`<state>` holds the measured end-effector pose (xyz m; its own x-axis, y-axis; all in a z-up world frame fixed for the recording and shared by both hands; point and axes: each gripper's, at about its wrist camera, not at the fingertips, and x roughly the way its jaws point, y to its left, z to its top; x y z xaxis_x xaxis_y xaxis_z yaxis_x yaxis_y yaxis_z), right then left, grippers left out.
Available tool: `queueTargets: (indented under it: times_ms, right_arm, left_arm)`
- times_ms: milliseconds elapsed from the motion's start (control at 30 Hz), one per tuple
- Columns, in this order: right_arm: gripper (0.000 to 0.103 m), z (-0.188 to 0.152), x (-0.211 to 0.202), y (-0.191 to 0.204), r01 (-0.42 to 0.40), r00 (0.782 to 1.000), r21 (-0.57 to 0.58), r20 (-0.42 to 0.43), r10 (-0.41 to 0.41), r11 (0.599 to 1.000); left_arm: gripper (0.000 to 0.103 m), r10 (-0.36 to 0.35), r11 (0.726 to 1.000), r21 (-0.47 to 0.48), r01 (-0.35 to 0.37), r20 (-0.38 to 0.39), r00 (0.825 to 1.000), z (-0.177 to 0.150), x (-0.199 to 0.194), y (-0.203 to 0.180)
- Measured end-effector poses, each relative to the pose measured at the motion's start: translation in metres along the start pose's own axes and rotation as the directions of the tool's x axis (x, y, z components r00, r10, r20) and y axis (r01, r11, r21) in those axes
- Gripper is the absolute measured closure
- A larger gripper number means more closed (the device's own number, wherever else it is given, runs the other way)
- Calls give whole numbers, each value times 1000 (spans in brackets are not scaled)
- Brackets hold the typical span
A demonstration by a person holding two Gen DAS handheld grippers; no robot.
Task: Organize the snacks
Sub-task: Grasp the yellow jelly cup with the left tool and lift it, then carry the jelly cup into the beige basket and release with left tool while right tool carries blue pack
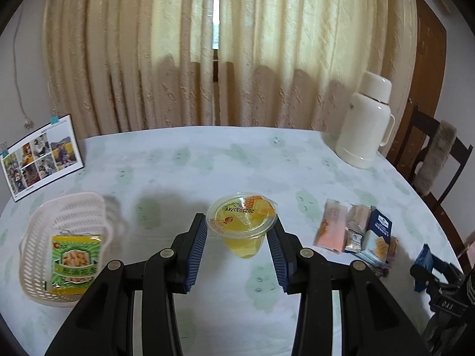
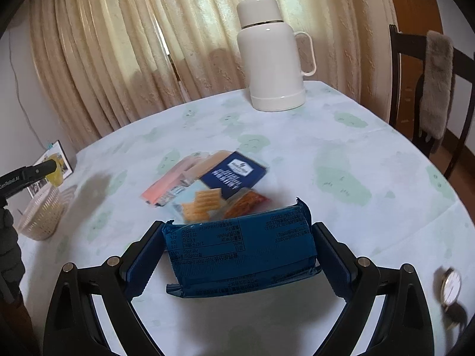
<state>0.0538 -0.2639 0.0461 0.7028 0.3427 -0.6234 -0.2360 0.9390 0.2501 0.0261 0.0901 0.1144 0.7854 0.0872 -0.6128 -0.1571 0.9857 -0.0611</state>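
Note:
My left gripper [image 1: 241,238] is shut on a clear cup of yellow fruit jelly [image 1: 245,227] and holds it above the table. To its left lies a white basket [image 1: 66,222] with a green snack packet [image 1: 75,262] inside. My right gripper [image 2: 237,255] is shut on a blue wrapped snack pack [image 2: 240,252], held off the tablecloth. Beyond it sits a pile of snacks [image 2: 207,187]: a pink packet, a dark blue box, cracker packets. The same pile [image 1: 356,231] shows right of the cup in the left wrist view.
A white thermos jug [image 2: 273,56] stands at the table's far side. A photo frame [image 1: 41,160] leans at the far left. A dark wooden chair [image 2: 430,89] with a furry cover is at the right. A small round clock [image 2: 451,287] lies near the right edge.

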Motion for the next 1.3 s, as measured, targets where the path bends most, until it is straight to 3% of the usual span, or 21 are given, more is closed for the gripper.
queueTargets:
  times_ms: [500,967,1033,1167,1300]
  right_arm:
    - [8,-14,8,71,-89,995,-54,-42,87,995]
    - [8,-17,13,129,-167,984,-113,-87,158,979]
    - [8,-18,13,139,-180,981,-125,-92,169,976]
    - [8,-18,12,157,-200,977,-154,-100,186,968]
    - [8,-17,11,176,-230,971,-170,-109,213,958]
  left_arm:
    - [64,89,991,-109,-82,62,994,-5,-25,69]
    - [64,218,939,-284,-193,57,974,-14,-40,173]
    - [56,223,930,-311,-197,47,974,-16,-40,185]
    - [24,242,910,-358,-207,54,969,-20,-44,201]
    - [24,289,891,-382,-246,59,956,-23,-48,210]
